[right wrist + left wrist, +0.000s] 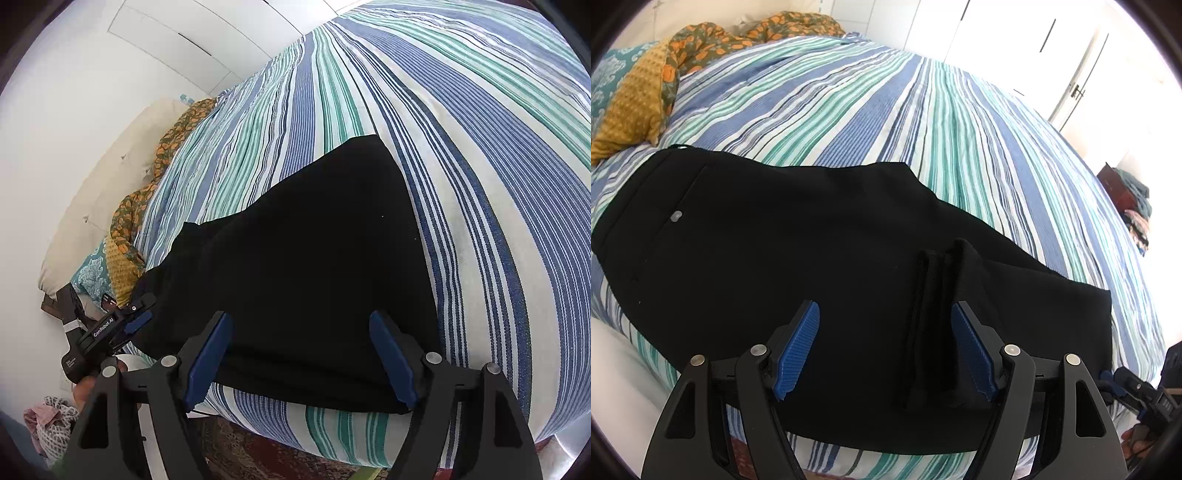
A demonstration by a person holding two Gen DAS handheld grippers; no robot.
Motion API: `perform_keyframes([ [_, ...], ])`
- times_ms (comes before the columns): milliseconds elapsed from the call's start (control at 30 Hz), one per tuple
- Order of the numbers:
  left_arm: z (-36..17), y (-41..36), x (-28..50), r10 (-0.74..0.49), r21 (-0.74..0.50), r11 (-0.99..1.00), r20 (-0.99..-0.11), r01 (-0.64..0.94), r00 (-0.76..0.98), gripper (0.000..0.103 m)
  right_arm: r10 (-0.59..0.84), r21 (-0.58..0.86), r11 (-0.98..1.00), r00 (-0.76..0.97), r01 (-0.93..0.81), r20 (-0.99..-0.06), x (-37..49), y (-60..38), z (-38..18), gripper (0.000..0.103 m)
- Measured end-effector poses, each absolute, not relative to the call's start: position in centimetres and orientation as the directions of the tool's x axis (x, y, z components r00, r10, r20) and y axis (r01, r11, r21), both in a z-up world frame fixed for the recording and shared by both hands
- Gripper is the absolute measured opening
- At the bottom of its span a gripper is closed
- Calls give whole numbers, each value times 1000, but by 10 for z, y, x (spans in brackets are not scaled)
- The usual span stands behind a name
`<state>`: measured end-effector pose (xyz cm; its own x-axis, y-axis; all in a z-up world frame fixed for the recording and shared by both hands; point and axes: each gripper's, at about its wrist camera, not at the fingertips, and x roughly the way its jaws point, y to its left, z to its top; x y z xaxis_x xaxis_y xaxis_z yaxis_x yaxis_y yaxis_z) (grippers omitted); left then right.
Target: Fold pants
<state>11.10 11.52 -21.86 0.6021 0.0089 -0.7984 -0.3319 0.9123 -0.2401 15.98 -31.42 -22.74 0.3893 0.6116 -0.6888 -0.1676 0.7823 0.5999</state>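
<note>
Black pants [775,240] lie folded flat across the near side of a striped bed cover [886,110], waistband and back pocket to the left. My left gripper [886,310] hovers over them, open. A raised ridge of black fabric [938,295] stands between its jaws, close beside the right blue pad [971,350]; the left pad is well clear of it. In the right wrist view the pants [314,240] stretch away from the bed's front edge. My right gripper [300,317] is open just above their near edge, holding nothing. The left gripper [122,325] shows at the pants' left end.
Yellow and teal pillows [631,107] and a floral blanket [738,40] lie at the head of the bed. White wardrobe doors [1034,44] stand behind. A heap of clothes [1137,206] sits beyond the bed's right side. A patterned rug [258,454] covers the floor below.
</note>
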Motion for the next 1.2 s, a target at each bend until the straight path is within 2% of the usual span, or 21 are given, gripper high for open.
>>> perform_keyframes([
  [1200, -223, 122, 110, 7, -251, 898, -812, -361, 584, 76, 602, 577, 793, 389, -195, -697, 160, -305, -227, 84],
])
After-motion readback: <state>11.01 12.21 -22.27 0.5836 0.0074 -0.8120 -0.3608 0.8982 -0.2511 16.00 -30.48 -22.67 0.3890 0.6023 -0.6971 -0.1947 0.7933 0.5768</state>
